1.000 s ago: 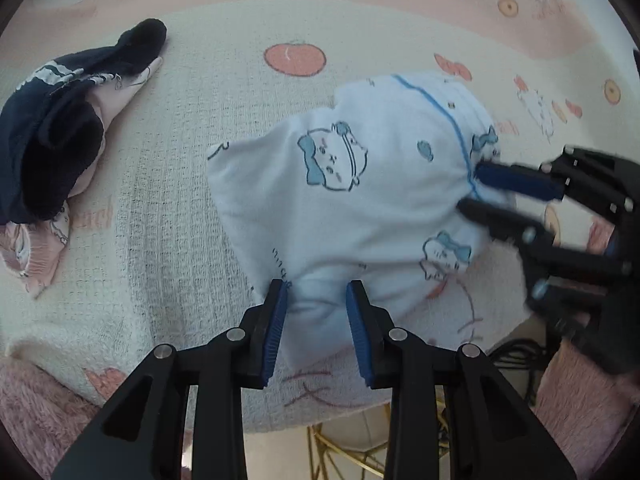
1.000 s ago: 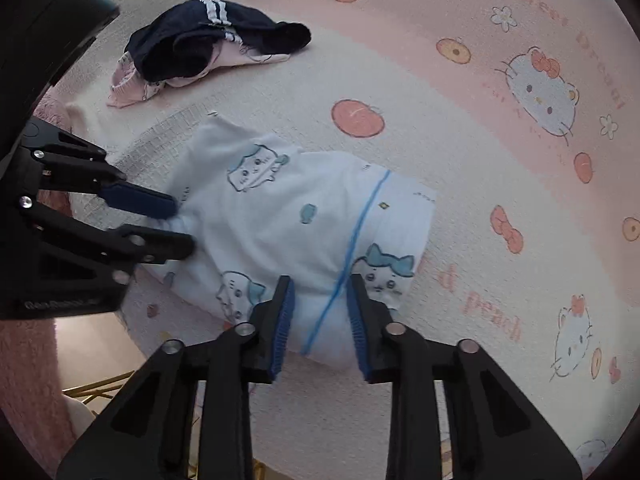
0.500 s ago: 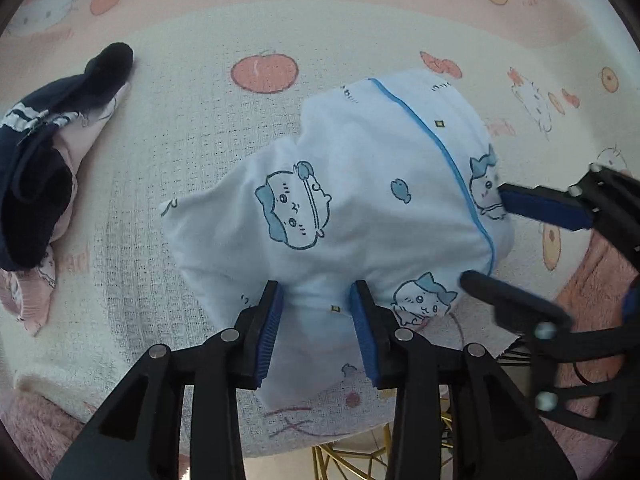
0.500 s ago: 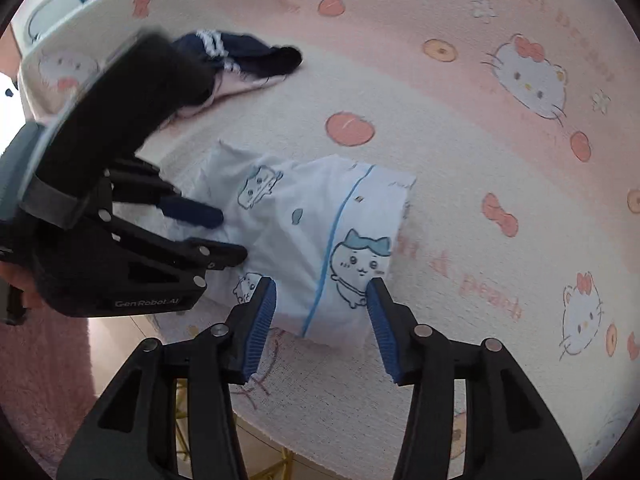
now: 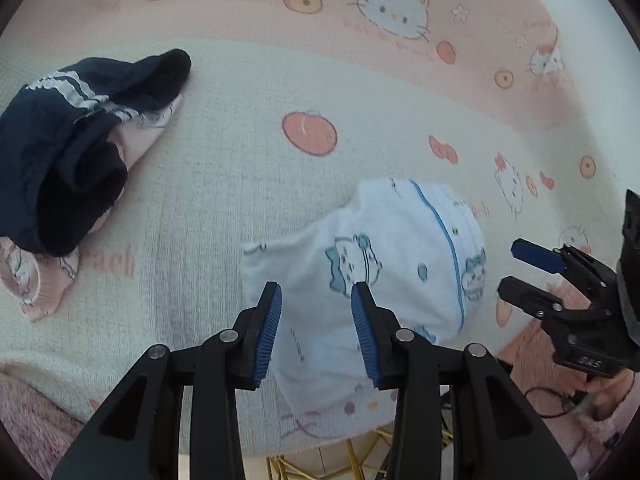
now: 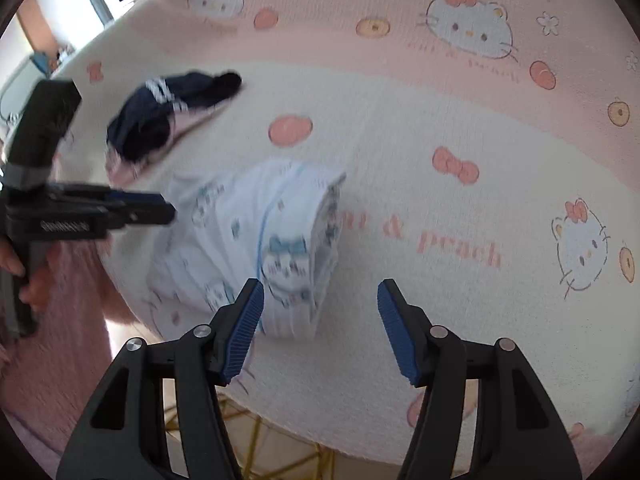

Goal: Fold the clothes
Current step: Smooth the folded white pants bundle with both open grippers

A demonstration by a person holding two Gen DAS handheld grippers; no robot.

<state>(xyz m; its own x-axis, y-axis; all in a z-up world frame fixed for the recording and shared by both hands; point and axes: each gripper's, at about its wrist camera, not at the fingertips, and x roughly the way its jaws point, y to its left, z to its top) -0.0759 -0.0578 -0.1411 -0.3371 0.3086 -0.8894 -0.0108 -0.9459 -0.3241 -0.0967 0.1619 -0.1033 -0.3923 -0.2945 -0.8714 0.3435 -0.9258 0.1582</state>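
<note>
The folded white garment (image 5: pixel 384 280) lies near the front edge of the cat-print blanket (image 5: pixel 240 184). The left gripper (image 5: pixel 316 320) hovers above it, jaws narrowly apart and empty. The right gripper (image 6: pixel 320 324) has jaws opening wide, gripping nothing. A dark garment pile (image 5: pixel 68 152) lies well apart.

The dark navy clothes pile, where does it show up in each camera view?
Left wrist view: navy clothes pile at the far left edge.
Right wrist view: navy clothes pile upper left of centre.
Shared landmark: the peach print, right of the pile in both.
</note>
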